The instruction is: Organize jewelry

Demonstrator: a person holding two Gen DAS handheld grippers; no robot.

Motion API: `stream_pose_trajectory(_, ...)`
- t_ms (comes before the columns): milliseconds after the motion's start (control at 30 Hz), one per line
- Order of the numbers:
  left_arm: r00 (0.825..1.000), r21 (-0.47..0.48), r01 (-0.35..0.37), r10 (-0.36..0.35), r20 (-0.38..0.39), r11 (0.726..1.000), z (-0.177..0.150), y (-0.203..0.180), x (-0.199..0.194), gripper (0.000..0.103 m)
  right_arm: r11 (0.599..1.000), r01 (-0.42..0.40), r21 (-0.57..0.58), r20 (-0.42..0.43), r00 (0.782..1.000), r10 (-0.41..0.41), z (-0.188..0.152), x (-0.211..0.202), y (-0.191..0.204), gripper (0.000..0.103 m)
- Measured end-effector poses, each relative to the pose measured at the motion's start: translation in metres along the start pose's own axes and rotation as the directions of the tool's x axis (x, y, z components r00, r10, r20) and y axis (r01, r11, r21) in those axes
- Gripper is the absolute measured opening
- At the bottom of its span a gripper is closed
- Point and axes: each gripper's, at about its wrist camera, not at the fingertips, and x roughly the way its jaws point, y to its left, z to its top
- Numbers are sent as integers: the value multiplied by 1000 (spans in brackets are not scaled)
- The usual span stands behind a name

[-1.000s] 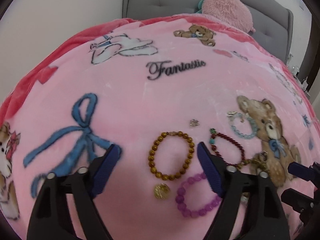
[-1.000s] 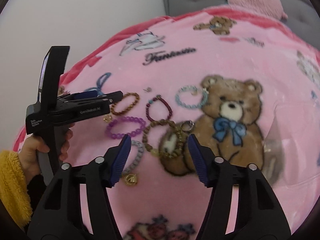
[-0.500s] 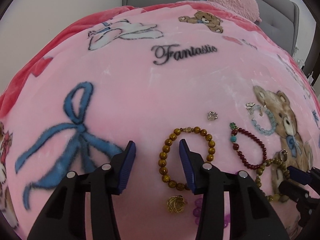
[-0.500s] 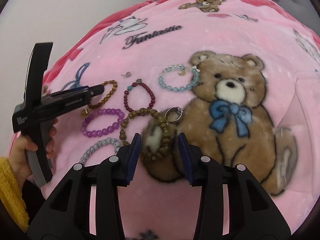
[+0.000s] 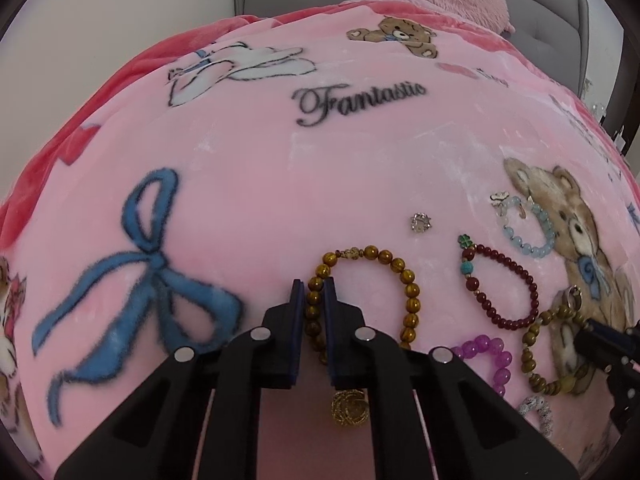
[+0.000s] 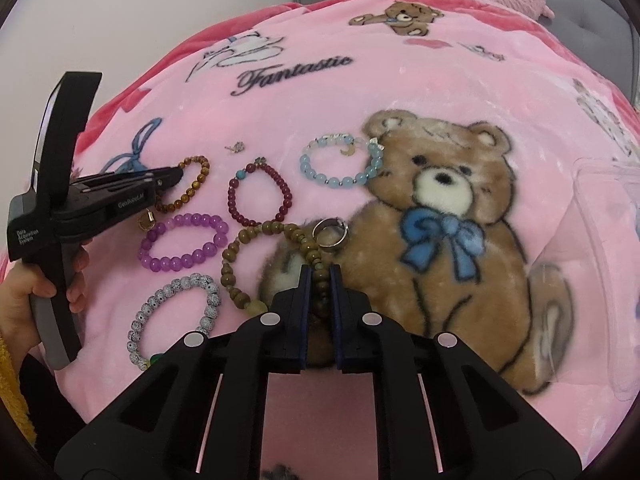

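six bead bracelets lie on the pink blanket [image 6: 400,92] of the bed: one amber-brown bracelet [image 5: 404,276], one dark red bracelet [image 6: 260,192], one light blue bracelet [image 6: 340,164], one purple bracelet [image 6: 184,242], one speckled grey bracelet [image 6: 176,316] and one olive-brown bracelet [image 6: 256,264]; with them are one silver ring [image 6: 331,232] resting against the olive-brown bracelet's far end, one small sparkly stud [image 5: 421,223] beyond the amber-brown bracelet, and one gold round charm [image 5: 350,407] just near of it; the left gripper [image 5: 313,292] is closed to a narrow slot, its fingers pressed on either side of the left run of beads of the amber-brown bracelet, which lies on the blanket; the right gripper [image 6: 320,276] is likewise narrowed down, pinching the right-hand strand of the olive-brown bracelet over the printed bear's paw; one clear plastic box [image 6: 608,208] sits at the right edge of the right wrist view, well apart from the bracelets.
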Motion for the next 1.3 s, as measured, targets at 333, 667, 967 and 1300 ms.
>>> stream_pose_trajectory(333,998,30,-22,20,62,999,-1,-2,-19,8,1000,-1,-25,51,999,2,1,-19,6,9)
stream_pose_trajectory(667,992,45,-31,25,122,999,-5,-1,-44,8,998,-13,-66,136,990,22,4,-58,14,9)
stream_pose_trajectory(967,998,18,63,-62,-33,998,1,2,-1,56,998,-22,-52,141,990,30,3,-63,11,9)
stream_pose_trajectory(1300,994,-23,102,-103,-27,995,1,9,4,46,997,-48,-60,129,990,55,2,-61,15,9)
